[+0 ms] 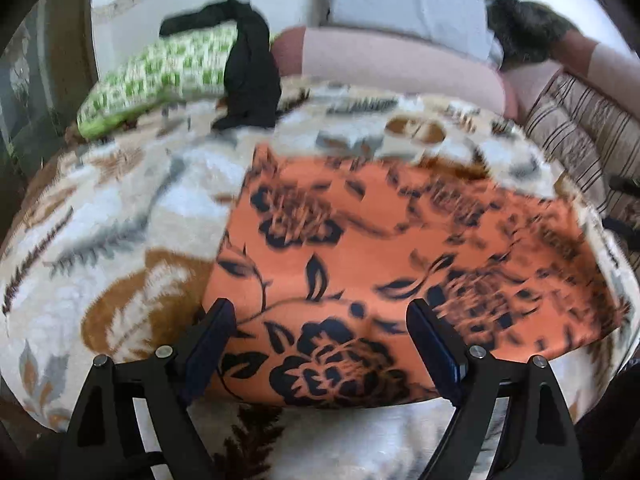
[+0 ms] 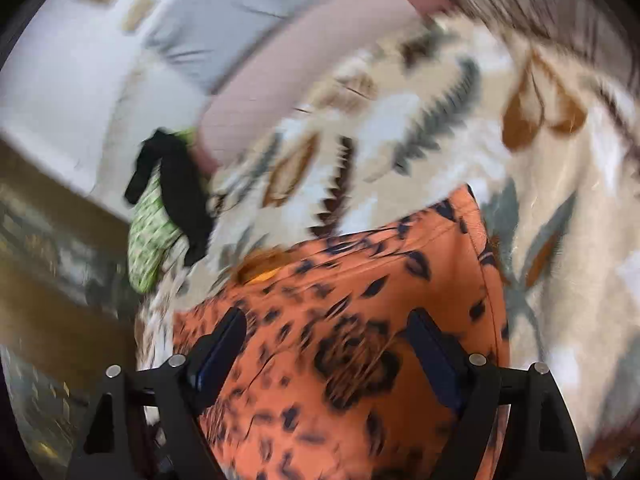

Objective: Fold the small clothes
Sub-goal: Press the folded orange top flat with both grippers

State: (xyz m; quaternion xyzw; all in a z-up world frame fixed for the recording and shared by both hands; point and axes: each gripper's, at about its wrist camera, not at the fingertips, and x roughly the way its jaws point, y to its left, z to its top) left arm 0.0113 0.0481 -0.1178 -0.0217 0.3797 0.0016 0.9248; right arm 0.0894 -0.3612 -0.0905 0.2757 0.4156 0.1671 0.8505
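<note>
The left hand-held gripper (image 1: 320, 344) and right hand-held gripper (image 2: 324, 352) both stand wide, apparently empty, over the orange black-flowered cloth (image 1: 400, 240), which lies flat on the leaf-patterned fleece blanket (image 1: 120, 208), directly ahead.

No text, label, brand, number or sign could be read in either view. Only patterns were seen: dark flowers and leaves were printed on the orange garment (image 1: 400, 248) lying ahead of the left claw (image 1: 320, 320), and a green-and-white check was carried by a cloth (image 1: 160, 76) farther off, but no letters were formed by them. Both views were blurred, so any small print would have been lost.
</note>
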